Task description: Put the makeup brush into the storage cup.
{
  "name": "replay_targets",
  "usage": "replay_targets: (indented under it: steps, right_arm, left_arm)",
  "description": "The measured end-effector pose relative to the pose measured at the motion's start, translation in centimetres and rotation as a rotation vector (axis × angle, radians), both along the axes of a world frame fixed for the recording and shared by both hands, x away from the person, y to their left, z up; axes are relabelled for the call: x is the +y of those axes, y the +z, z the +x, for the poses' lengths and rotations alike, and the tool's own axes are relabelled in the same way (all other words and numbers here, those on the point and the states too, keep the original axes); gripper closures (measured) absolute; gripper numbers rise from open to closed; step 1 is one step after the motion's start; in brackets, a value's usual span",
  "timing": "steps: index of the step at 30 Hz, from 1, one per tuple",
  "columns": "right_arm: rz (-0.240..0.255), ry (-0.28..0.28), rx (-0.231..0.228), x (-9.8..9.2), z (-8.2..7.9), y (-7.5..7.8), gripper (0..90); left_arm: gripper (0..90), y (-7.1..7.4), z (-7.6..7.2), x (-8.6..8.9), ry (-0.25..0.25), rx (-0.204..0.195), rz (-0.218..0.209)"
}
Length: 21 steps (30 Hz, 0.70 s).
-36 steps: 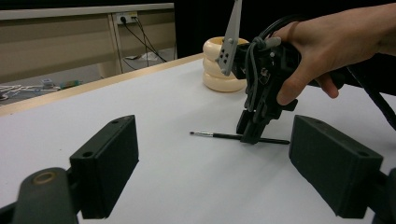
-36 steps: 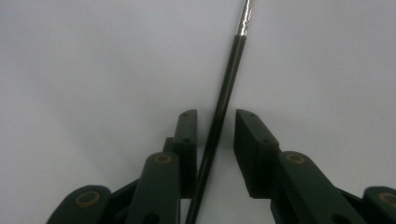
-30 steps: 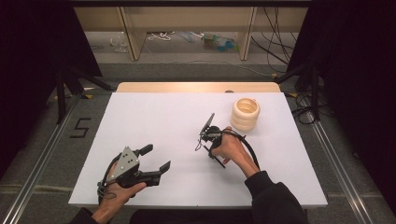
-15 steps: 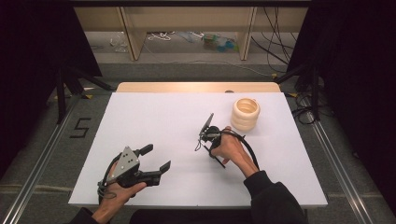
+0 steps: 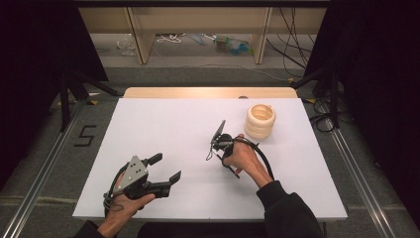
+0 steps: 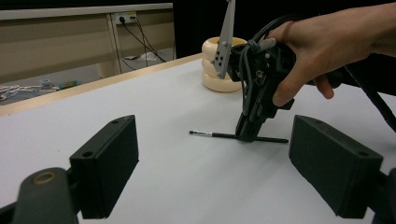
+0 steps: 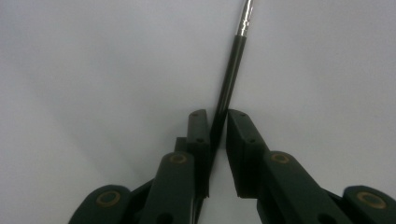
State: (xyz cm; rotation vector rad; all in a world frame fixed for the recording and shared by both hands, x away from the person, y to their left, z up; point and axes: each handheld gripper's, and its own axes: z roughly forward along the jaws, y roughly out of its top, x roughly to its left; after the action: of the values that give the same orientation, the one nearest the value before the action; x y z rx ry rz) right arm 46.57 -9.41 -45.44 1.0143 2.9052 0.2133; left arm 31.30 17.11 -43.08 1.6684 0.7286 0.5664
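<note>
Jaws of the left gripper (image 5: pixel 166 171) stand wide apart and empty near the bench's (image 5: pixel 163 119) front edge. Mid-bench, the right gripper (image 7: pixel 217 133) points down, clenched on a thin black brush (image 6: pixel 219 135) lying flat. Lifting straight up, grip firm, should keep it from pivoting; the cream ring stack (image 5: pixel 260 121) sits toward the far right corner.

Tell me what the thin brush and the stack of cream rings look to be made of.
Thin brush: a matte black handle, painted wood or plastic by the look; the bright silver band near its tip reads as a metal ferrule. Stack of cream rings: smooth, rounded, even pale cream with a soft sheen, which suggests plastic or rubbery silicone, though painted wood can't be ruled out.
</note>
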Motion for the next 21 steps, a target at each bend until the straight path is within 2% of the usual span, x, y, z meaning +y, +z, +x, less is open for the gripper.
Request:
replay_targets:
  steps: [7, 8, 10, 11, 13, 16, 17, 21]
  right_arm:
    - [-0.002, -0.024, 0.013, 0.04, -0.02, 0.05, 83.9]
    - [0.002, -0.005, 0.005, -0.08, 0.05, -0.02, 84.2]
    - [0.002, -0.006, 0.005, -0.09, 0.06, -0.02, 84.6]
    - [0.001, -0.029, 0.021, 0.04, 0.0, 0.1, 84.9]
    - [-0.001, -0.012, 0.007, -0.02, 0.03, 0.0, 85.3]
    - [-0.002, -0.011, 0.006, -0.02, 0.01, 0.0, 85.4]
    - [-0.002, -0.011, 0.006, -0.01, 0.01, 0.0, 85.5]
    - [-0.003, -0.004, 0.001, 0.0, 0.02, -0.01, 85.5]
  left_arm:
    - [15.8, 0.0, -0.02, -0.01, 0.0, 0.001, -0.001]
    - [15.8, 0.0, -0.02, -0.01, 0.0, 0.001, -0.001]
    - [15.8, 0.0, -0.02, -0.02, 0.0, 0.001, -0.001]
    - [15.8, 0.0, -0.02, -0.02, 0.0, 0.001, 0.0]
    - [15.8, 0.0, -0.03, -0.03, 0.0, 0.001, -0.001]
    - [15.8, 0.02, 0.02, 0.02, -0.004, -0.007, 0.008]
    - [15.8, -0.01, -0.05, -0.04, 0.001, 0.004, -0.003]
    - [15.8, -0.01, -0.02, -0.02, -0.001, 0.001, 0.0]
